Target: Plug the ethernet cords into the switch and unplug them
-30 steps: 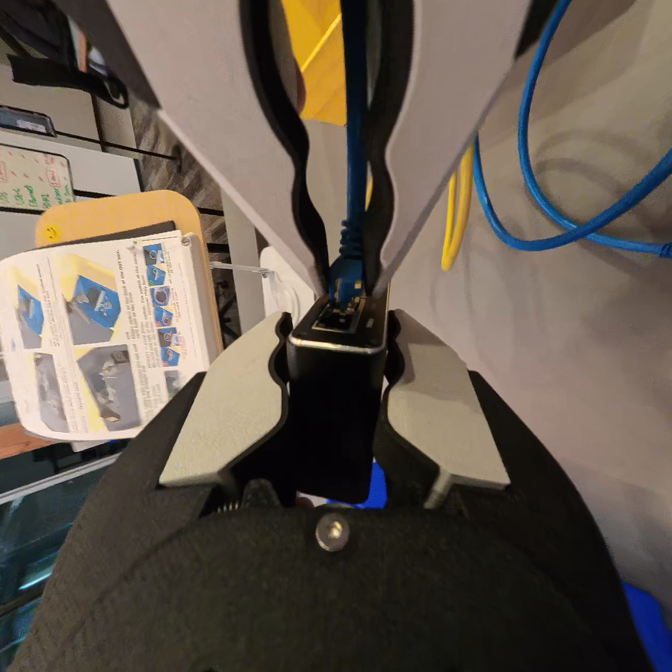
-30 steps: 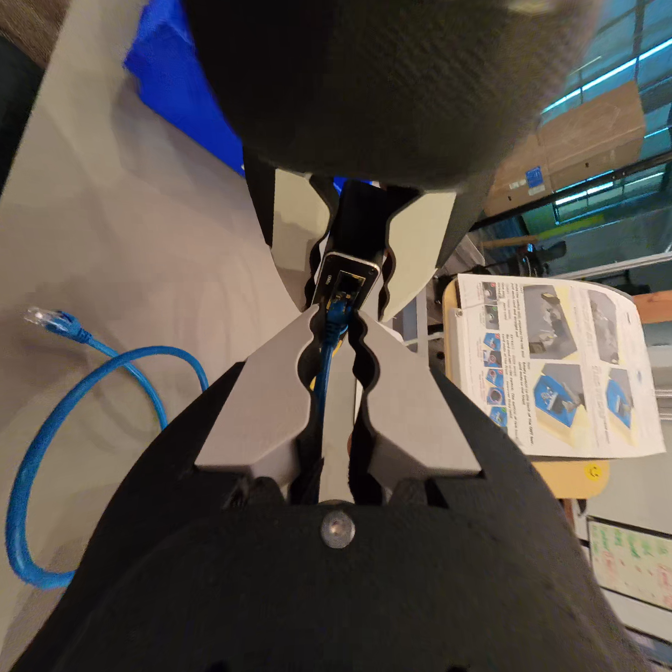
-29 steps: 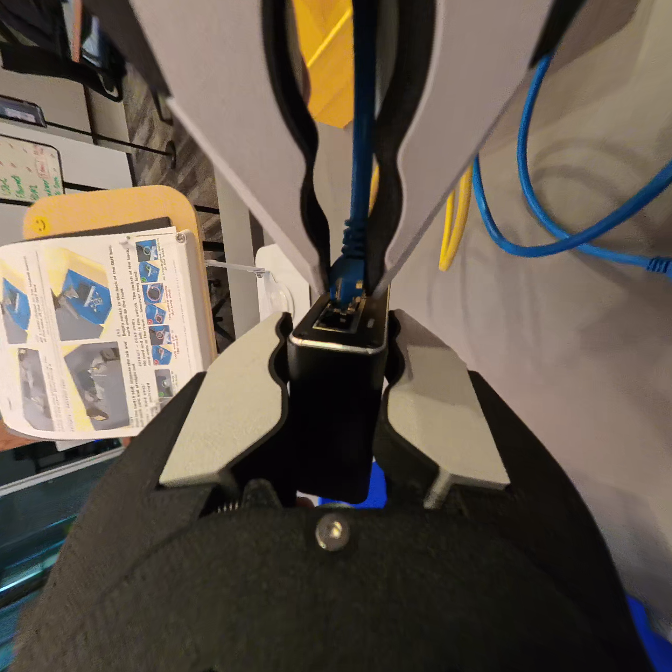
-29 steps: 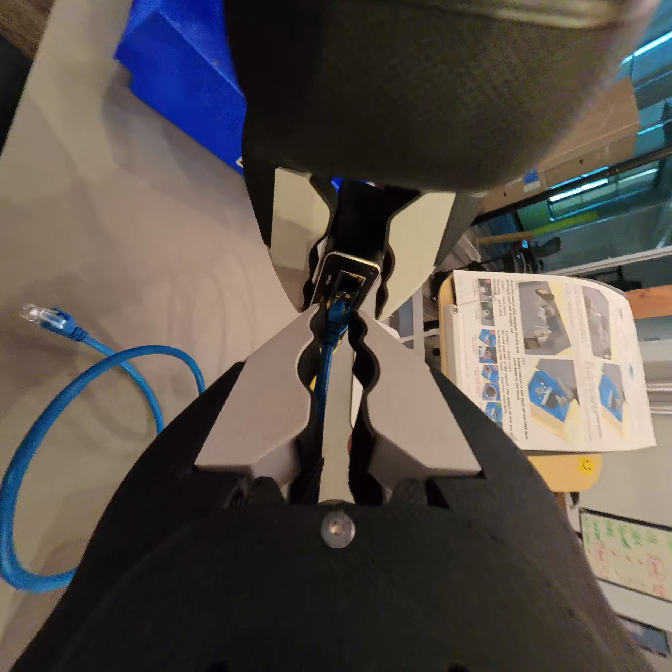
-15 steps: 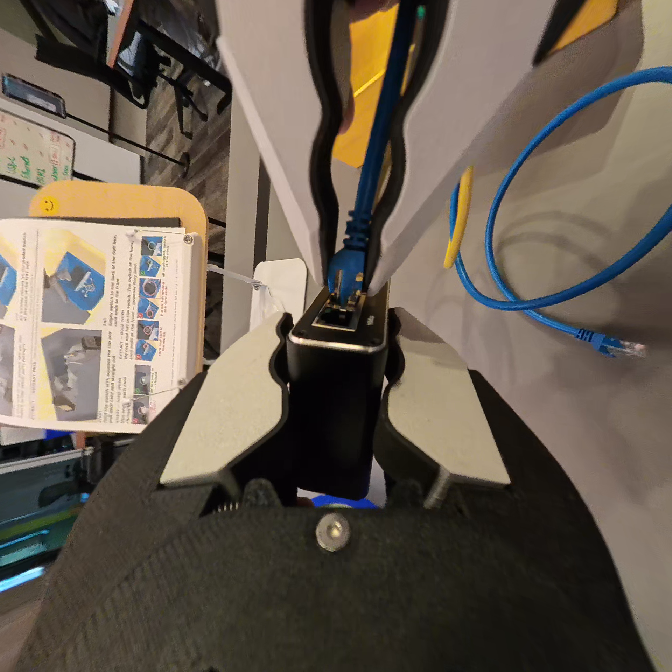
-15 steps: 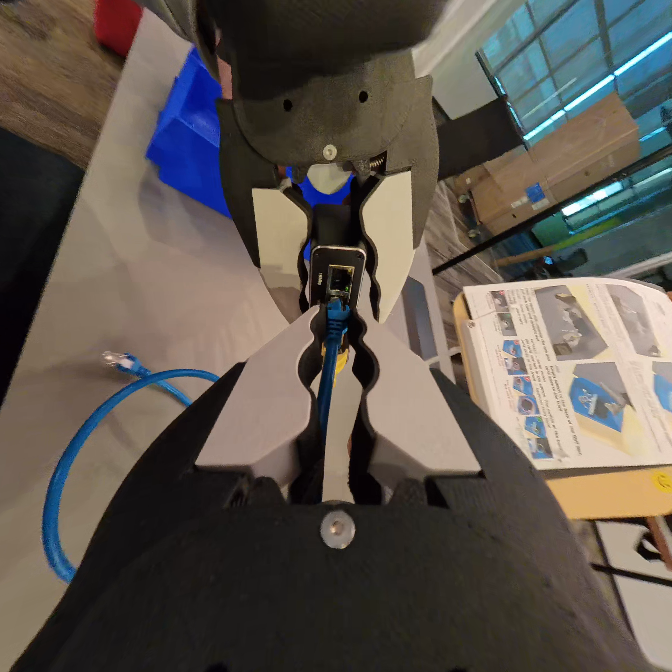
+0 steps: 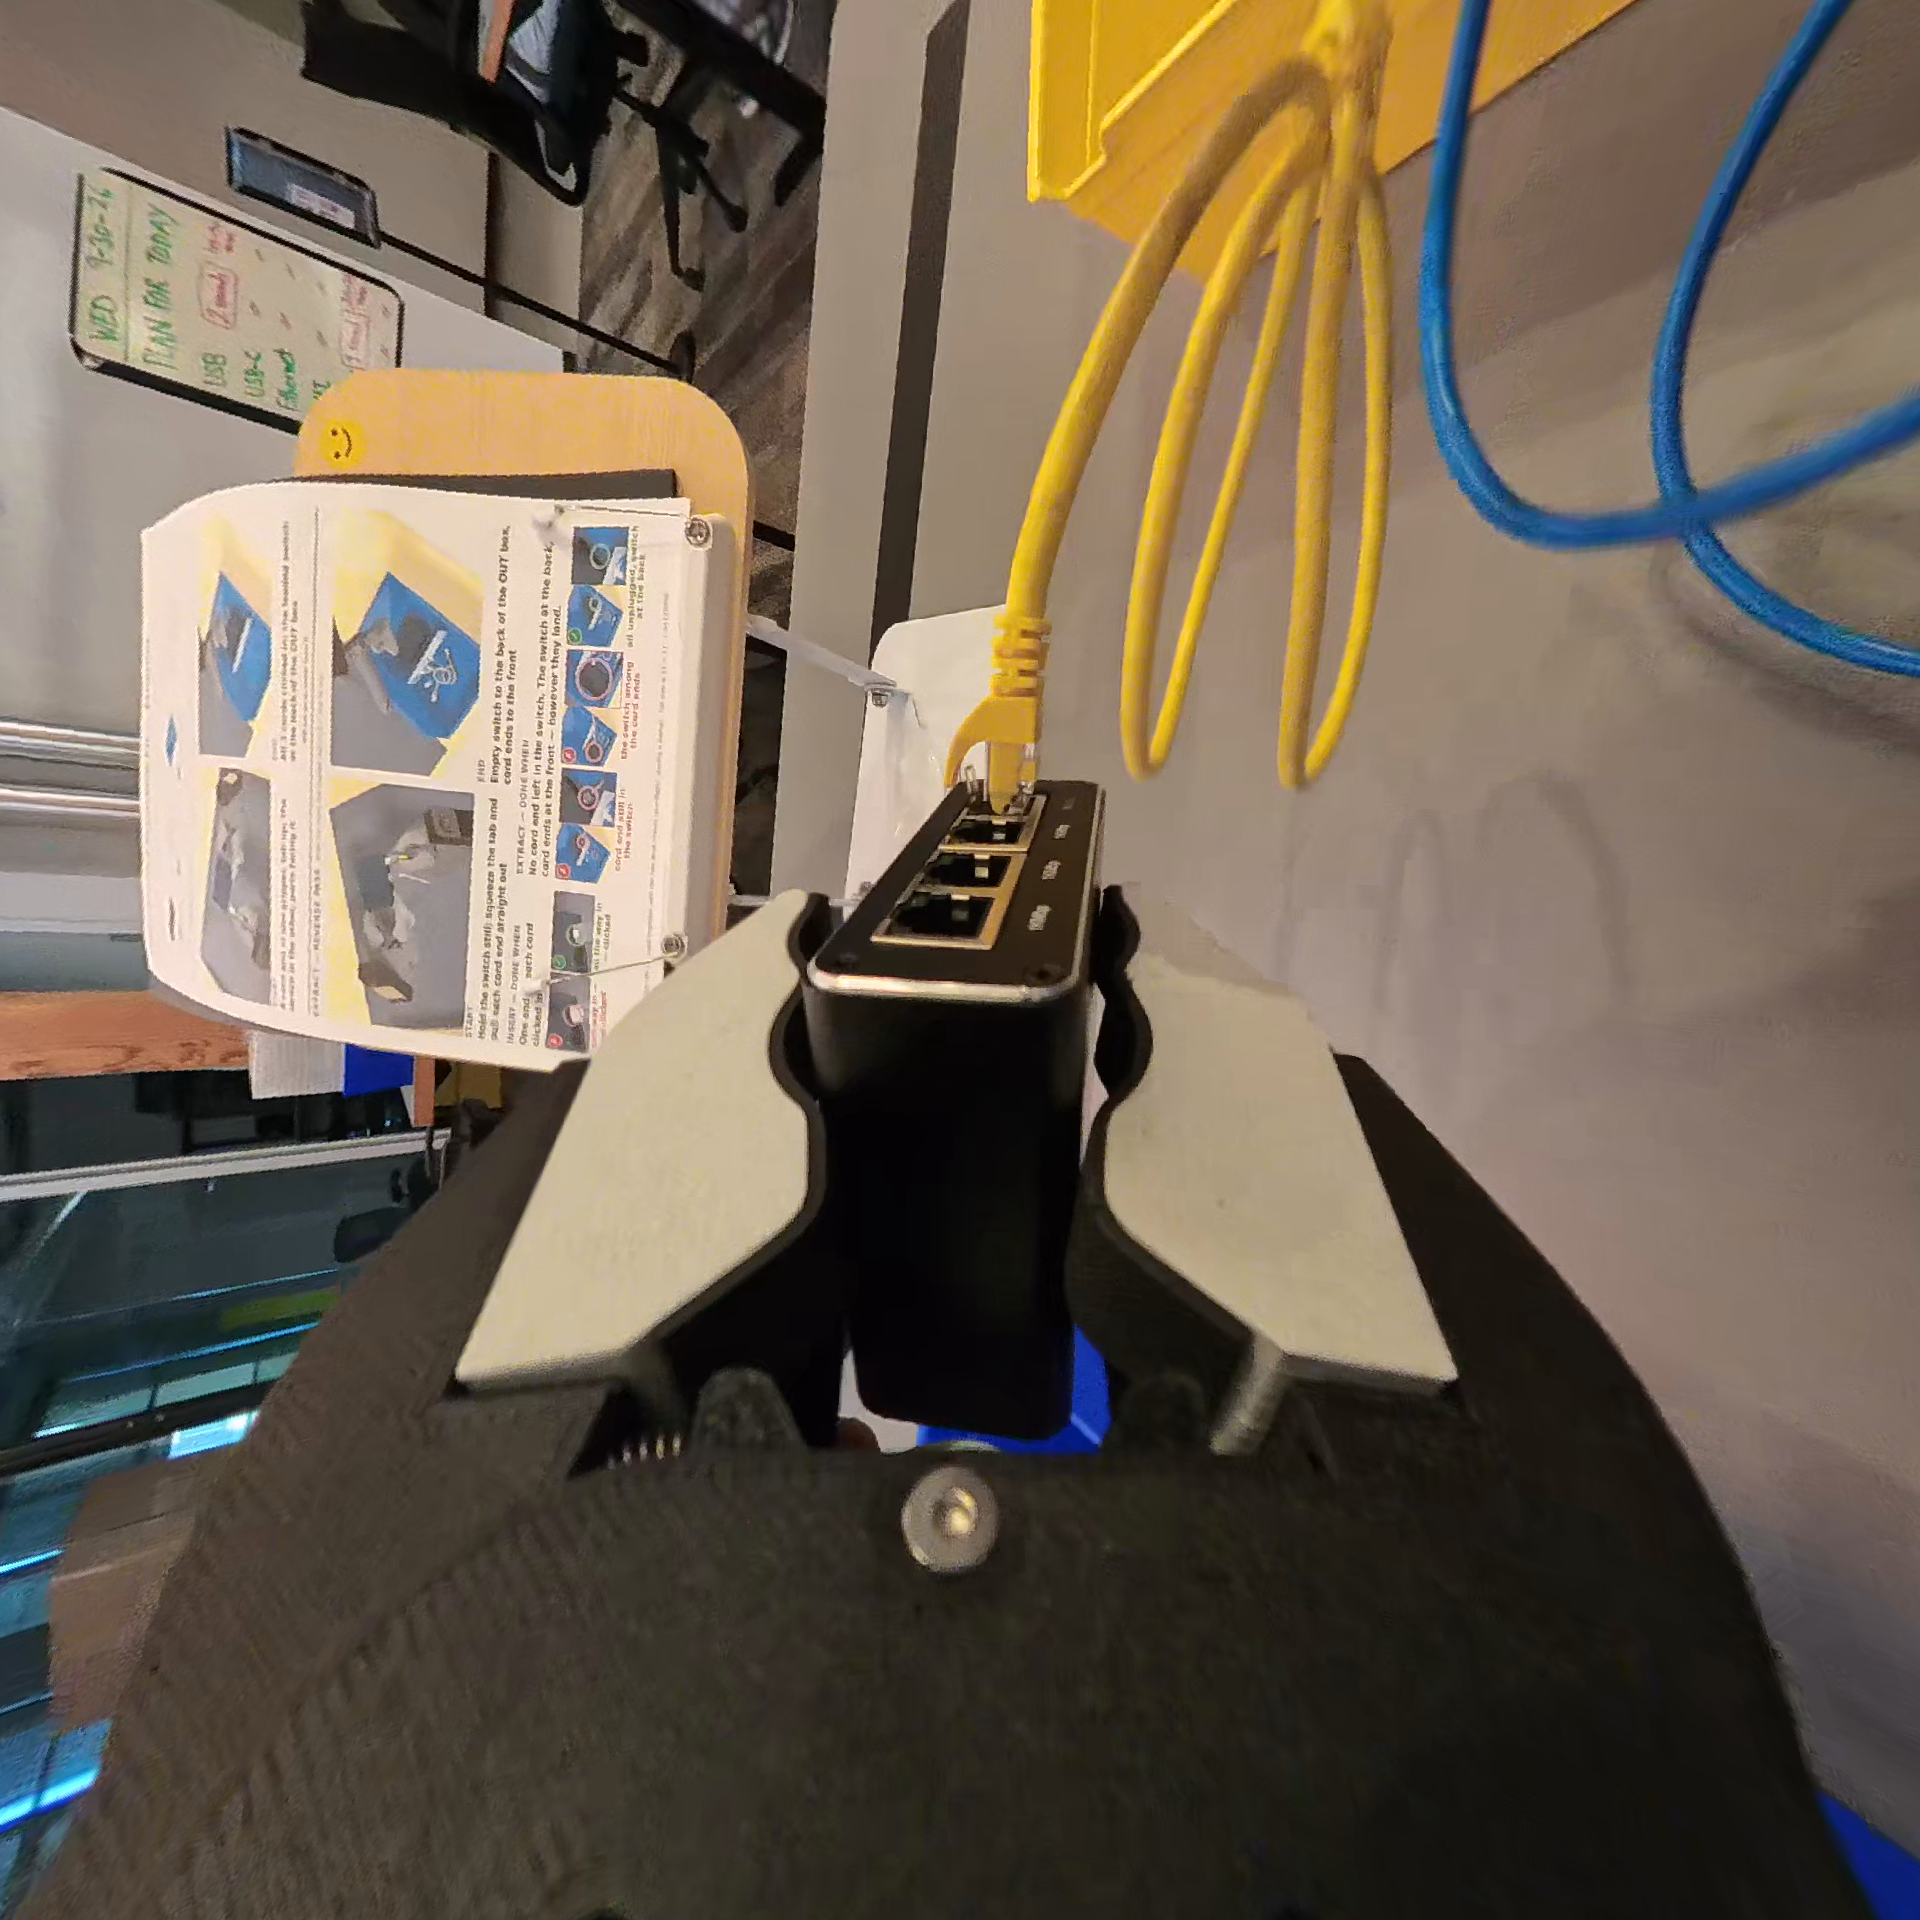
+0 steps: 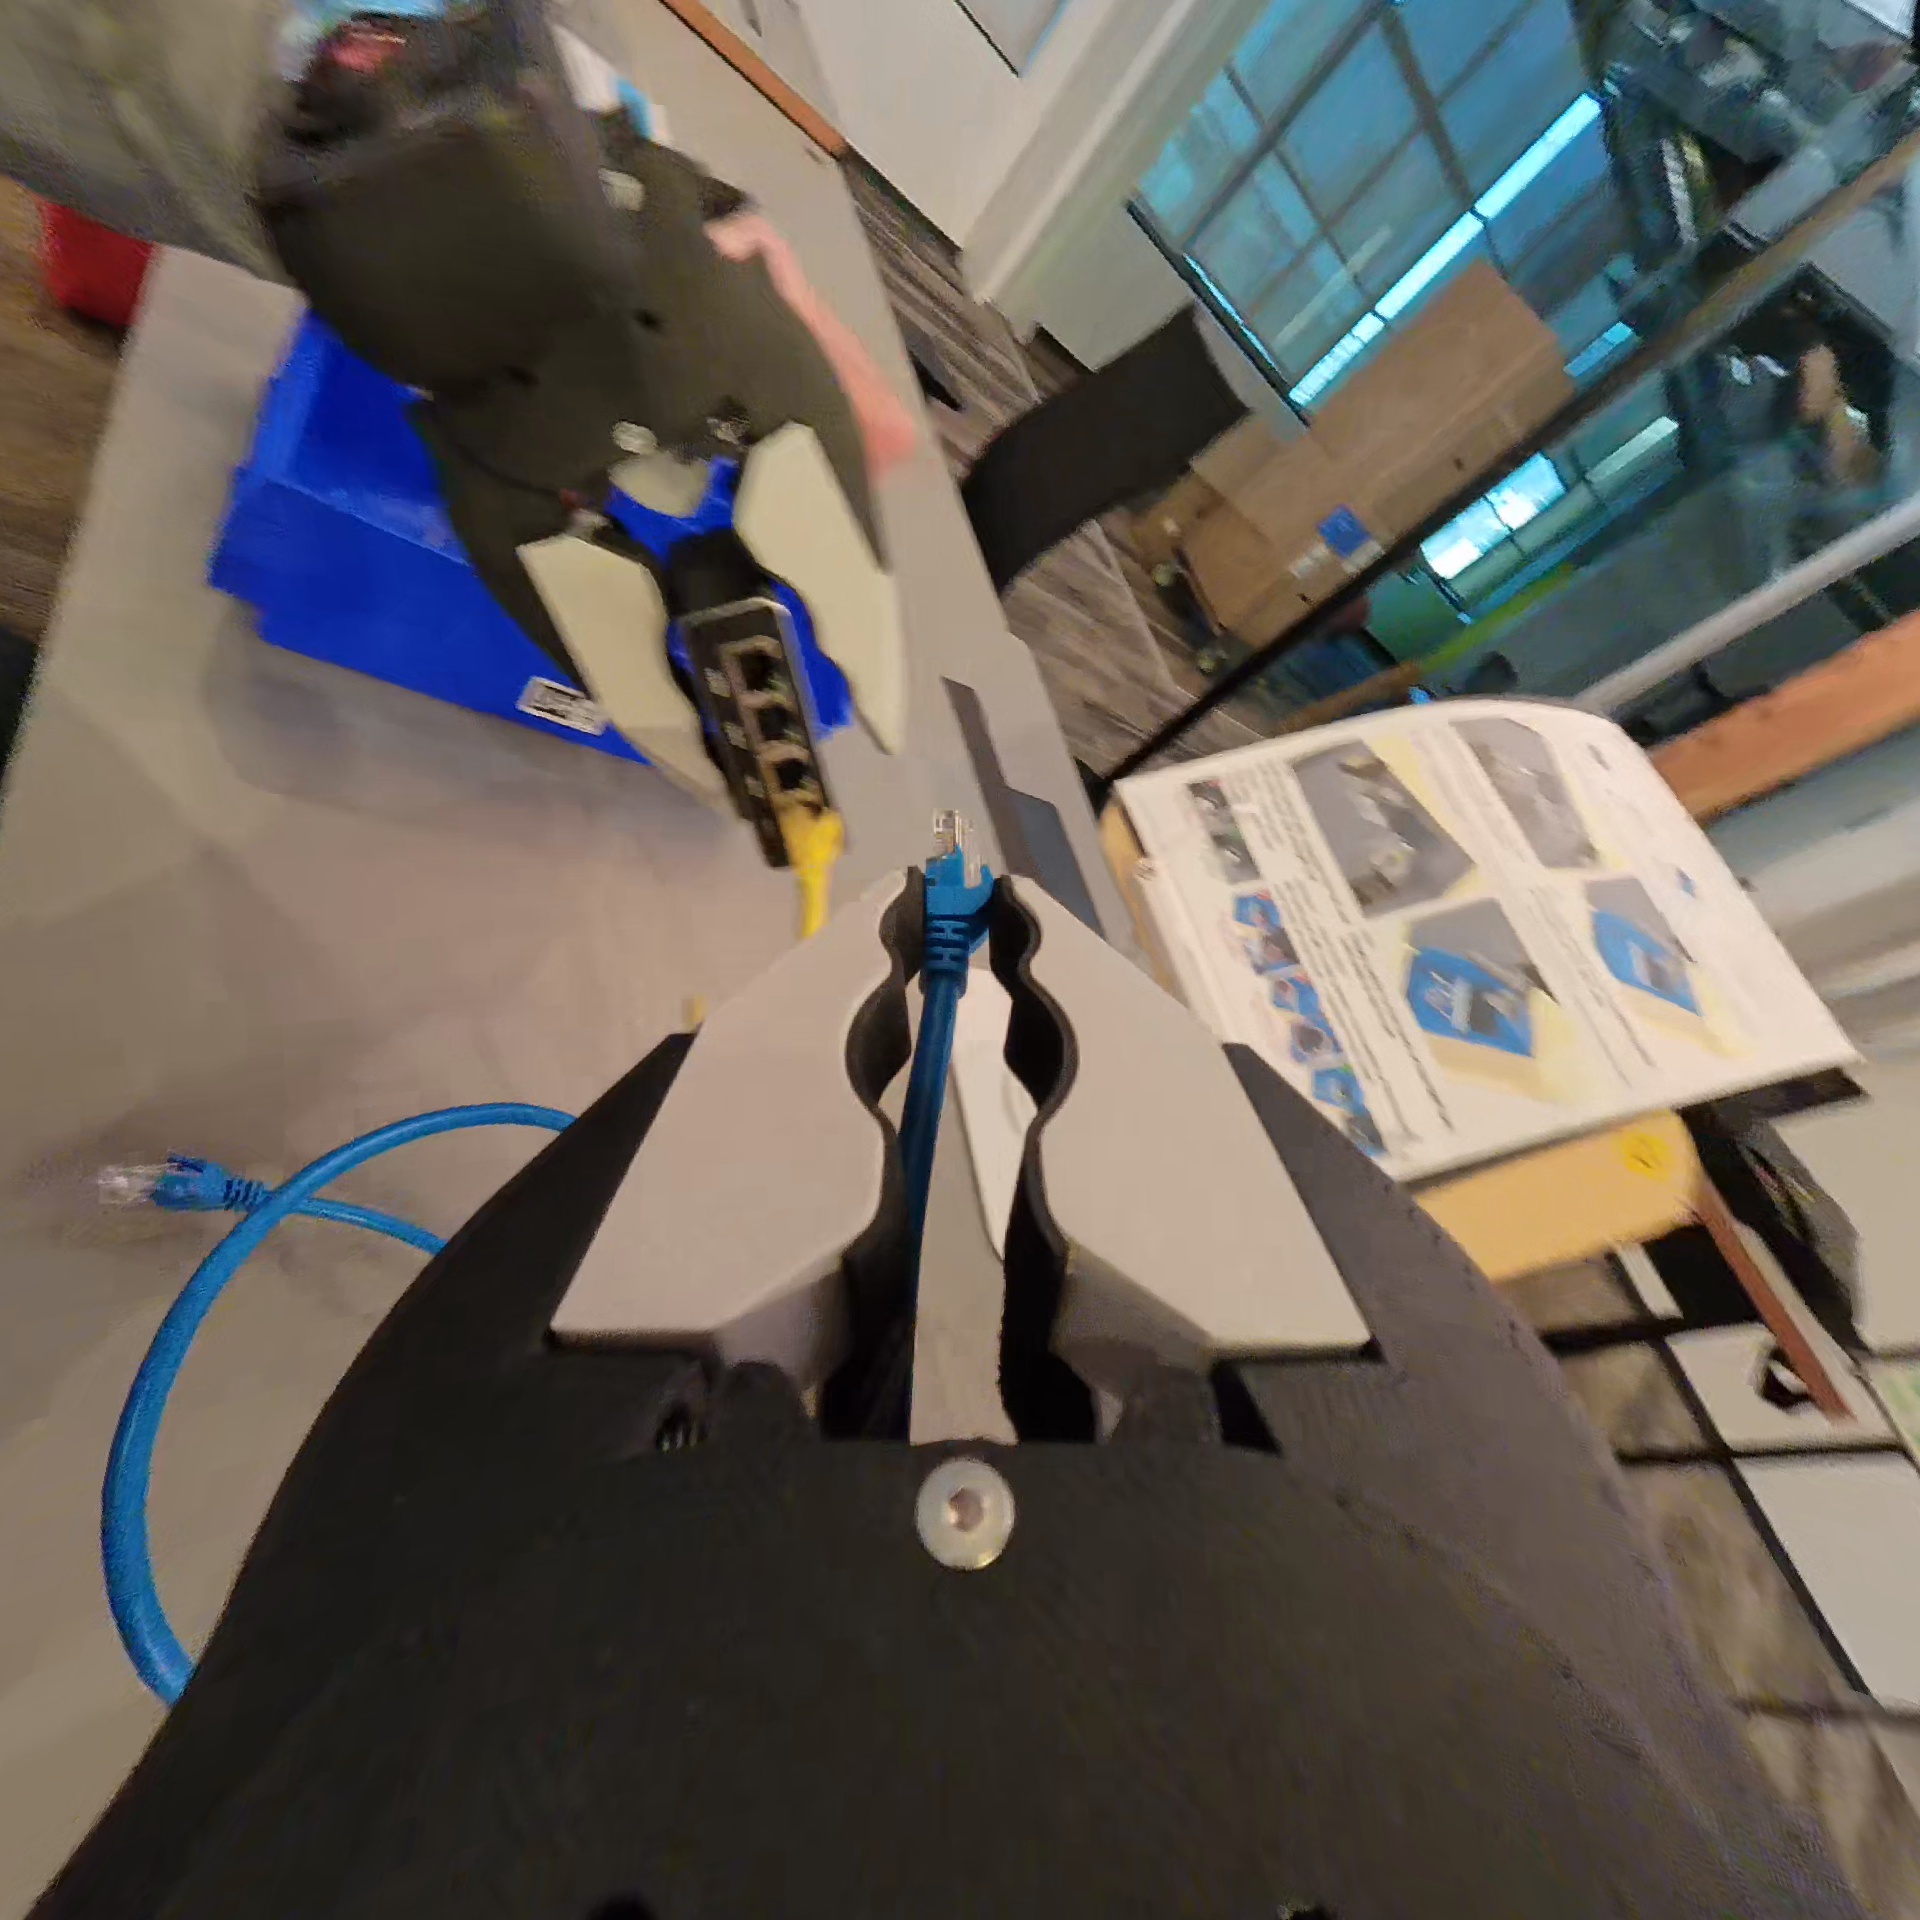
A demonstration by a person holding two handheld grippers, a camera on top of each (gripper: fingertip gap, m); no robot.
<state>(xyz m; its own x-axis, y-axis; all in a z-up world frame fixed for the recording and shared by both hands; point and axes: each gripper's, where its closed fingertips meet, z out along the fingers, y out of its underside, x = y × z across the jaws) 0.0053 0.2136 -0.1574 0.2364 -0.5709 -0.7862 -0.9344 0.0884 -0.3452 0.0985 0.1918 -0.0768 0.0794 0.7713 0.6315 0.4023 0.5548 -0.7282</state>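
The left tongs (image 7: 951, 997) are clenched on the black, smooth-cased switch (image 7: 951, 1122), holding it raised over the grey counter (image 7: 1558, 935) with its row of ports facing outward; a yellow cord (image 7: 1049, 499) is plugged into the farthest port, and the three nearer ports stand open. The right tongs (image 8: 945, 914) are clamped on a blue cord (image 8: 935, 1029) just behind its boot, the clear plug tip jutting past the wavy black pads, apart from the switch and pointing beside it toward the counter's edge. The cord's other end (image 8: 156, 1184) lies loose on the counter, near a blue bin (image 8: 343, 582).
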